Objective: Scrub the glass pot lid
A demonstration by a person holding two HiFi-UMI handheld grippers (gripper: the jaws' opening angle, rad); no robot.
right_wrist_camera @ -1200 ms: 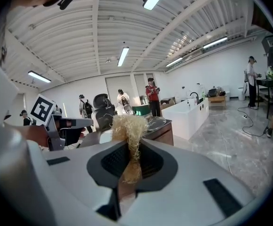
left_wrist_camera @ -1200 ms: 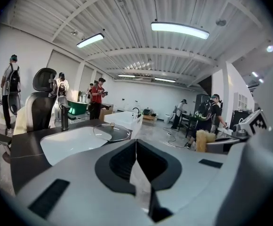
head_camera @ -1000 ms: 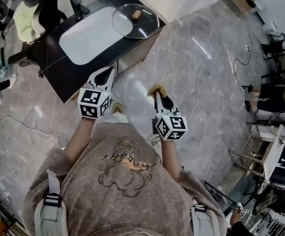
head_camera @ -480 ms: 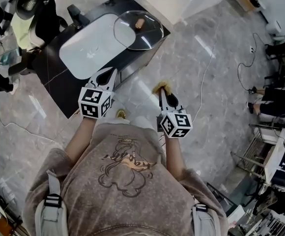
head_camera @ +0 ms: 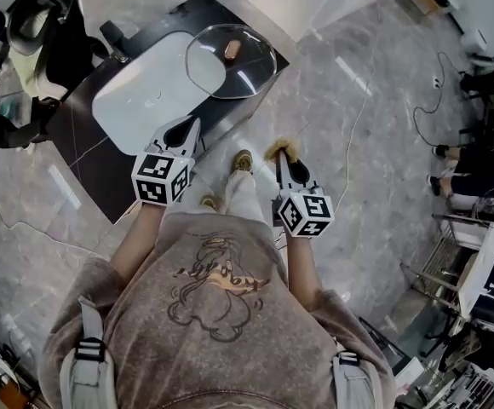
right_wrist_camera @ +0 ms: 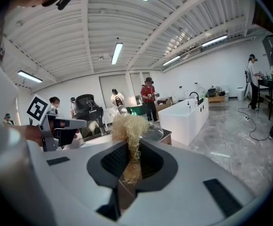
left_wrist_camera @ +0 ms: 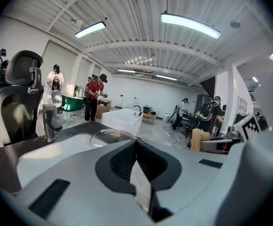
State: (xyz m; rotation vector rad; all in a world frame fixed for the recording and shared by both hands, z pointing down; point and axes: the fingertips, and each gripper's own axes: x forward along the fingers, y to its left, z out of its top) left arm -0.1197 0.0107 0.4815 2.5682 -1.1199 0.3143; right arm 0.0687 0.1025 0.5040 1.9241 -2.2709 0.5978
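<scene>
The glass pot lid (head_camera: 230, 60), with a wooden knob, lies on the black counter (head_camera: 85, 143), overlapping the right end of the white sink (head_camera: 140, 92). It shows past my left jaws too, the lid (left_wrist_camera: 110, 136) lying low and ahead. My left gripper (head_camera: 192, 126) is shut and empty, held short of the counter's near edge. My right gripper (head_camera: 278, 162) is shut on a straw-coloured fibre scrubber (head_camera: 276, 150), out over the floor to the right of the counter. In the right gripper view the scrubber (right_wrist_camera: 128, 128) sticks up from the shut jaws and half hides the lid behind it.
A tap (left_wrist_camera: 48, 122) stands at the sink's far left. A white tub (right_wrist_camera: 186, 114) sits beyond the counter, and cables (head_camera: 358, 118) trail over the marble floor. An office chair (left_wrist_camera: 16, 98) and several people stand around. My shoe (head_camera: 243, 160) steps forward between the grippers.
The person has walked towards the counter. Sink and lid have drawn nearer to both grippers and shifted left in the head view. The scrubber stays held.
</scene>
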